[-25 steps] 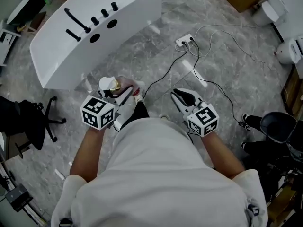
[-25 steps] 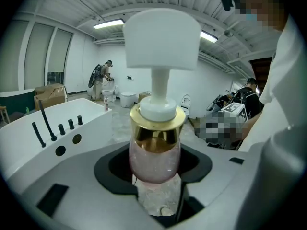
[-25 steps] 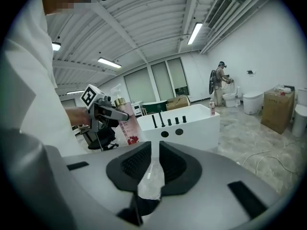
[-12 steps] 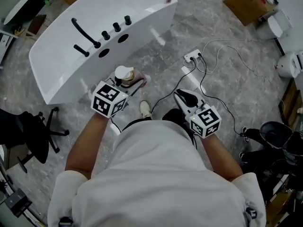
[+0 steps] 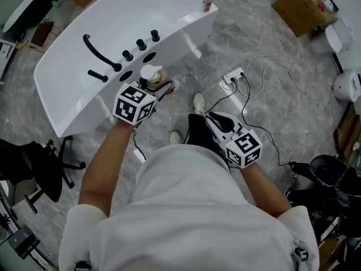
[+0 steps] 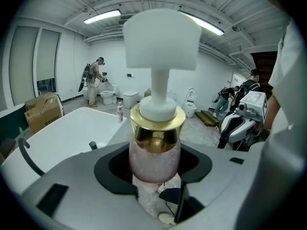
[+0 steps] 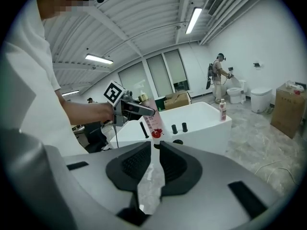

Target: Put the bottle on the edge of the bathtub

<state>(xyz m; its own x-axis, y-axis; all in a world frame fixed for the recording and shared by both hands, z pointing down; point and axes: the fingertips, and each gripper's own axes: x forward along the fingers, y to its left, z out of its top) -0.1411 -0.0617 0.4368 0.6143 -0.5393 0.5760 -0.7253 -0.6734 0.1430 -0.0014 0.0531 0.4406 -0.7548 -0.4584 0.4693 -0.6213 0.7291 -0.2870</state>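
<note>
The bottle (image 6: 154, 152) – pink body, gold collar, white pump head – stands upright between the jaws of the left tool (image 6: 153, 172), which pinch its body just below the collar; in the head view we see it at that tool's tip, over the near edge of the bathtub (image 5: 67, 66); whether its base touches the rim we cannot tell. Just beyond the left tool, on the bathtub's flat end, are a black faucet (image 5: 100, 52) and a row of black knobs (image 5: 141, 43); far ahead of it and a little to its left, on the far corner of the rim, stands a second small bottle (image 6: 119, 112). The right tool (image 7: 154, 159) is well apart on the other side of the person's body, over the floor; its jaws are drawn together with only a thin slit between them, and nothing in it. From that tool's own view, the held bottle shows ahead and slightly left – the bathtub behind it. A white power strip (image 5: 234, 77) with trailing cables lies on the marbled floor just ahead of the right tool; a cardboard box (image 5: 302, 4) sits farther off.
</note>
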